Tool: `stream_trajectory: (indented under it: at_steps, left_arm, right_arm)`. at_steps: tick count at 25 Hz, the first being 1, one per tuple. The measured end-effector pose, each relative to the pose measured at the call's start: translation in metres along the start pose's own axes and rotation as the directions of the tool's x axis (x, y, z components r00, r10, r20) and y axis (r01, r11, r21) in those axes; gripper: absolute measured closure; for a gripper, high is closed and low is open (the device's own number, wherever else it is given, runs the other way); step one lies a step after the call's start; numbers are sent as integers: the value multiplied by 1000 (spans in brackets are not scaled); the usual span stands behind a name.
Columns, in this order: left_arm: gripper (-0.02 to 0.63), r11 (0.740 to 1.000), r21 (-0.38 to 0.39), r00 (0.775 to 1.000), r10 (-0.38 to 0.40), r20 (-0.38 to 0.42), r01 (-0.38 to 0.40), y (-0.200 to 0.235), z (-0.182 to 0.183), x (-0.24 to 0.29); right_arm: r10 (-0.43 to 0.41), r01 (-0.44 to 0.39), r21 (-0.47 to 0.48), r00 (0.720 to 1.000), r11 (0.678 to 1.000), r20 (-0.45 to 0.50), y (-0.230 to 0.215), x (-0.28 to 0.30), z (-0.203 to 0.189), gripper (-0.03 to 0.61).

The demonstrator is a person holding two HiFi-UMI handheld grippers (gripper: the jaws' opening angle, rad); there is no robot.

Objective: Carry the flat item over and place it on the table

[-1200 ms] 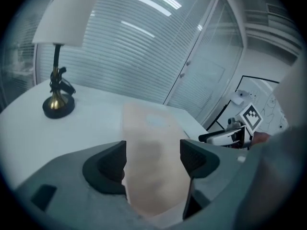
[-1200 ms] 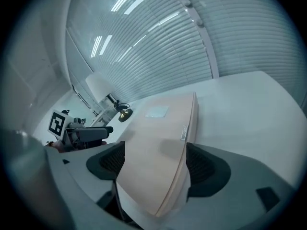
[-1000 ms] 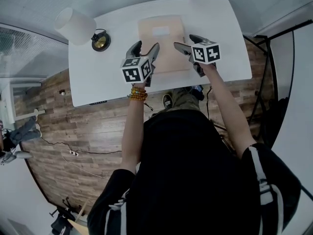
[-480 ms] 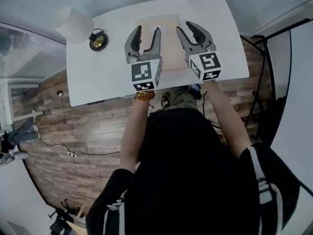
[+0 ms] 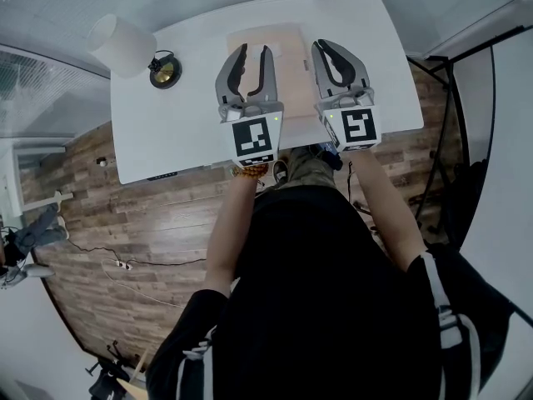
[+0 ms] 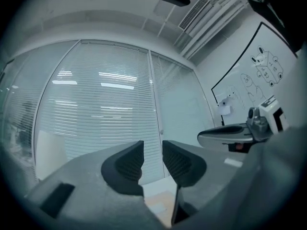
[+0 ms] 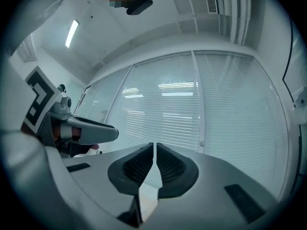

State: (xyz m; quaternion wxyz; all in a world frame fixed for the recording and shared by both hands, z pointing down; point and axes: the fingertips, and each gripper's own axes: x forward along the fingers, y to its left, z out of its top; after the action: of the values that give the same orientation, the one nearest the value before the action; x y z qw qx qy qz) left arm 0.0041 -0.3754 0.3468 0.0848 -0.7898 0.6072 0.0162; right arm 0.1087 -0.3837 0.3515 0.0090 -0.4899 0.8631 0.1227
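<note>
The flat tan item lies on the white table, near its far edge. Both grippers hover above it, side by side, and neither touches it. My left gripper has just been closing; a narrow gap remains between its pads and nothing is in it. A corner of the tan item shows below those jaws. My right gripper has just been closing too, and its pads now meet with nothing between them. Both point level at the window blinds.
A white lampshade and a round gold-and-black object stand at the table's left end. A black stand rises at the right of the table. Wooden floor lies under the near edge.
Both grippers have risen off the table and tipped up from pointing down at the item to level. Both pairs of jaws have narrowed. The flat item stays on the table.
</note>
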Motion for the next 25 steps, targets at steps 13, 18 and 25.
stream_trajectory:
  at_steps: [13,18,25]
  left_arm:
    - [566,1000,2,1000,7,-19,-7,-19,-16,-8]
    - [575,1000,-4,999,10,-46,-10,-20,-28,-13]
    - [583,1000,-20,997,11,-78,-13,-18,-44,-19]
  right_arm:
    - [-23,24,7,999,1000,-38,7,-20,-19,569]
    - [-38,39,14,997,999,-62,6,-27,-28,569]
    - [-27,28,15,995,999,-99,11,-32,-41,571]
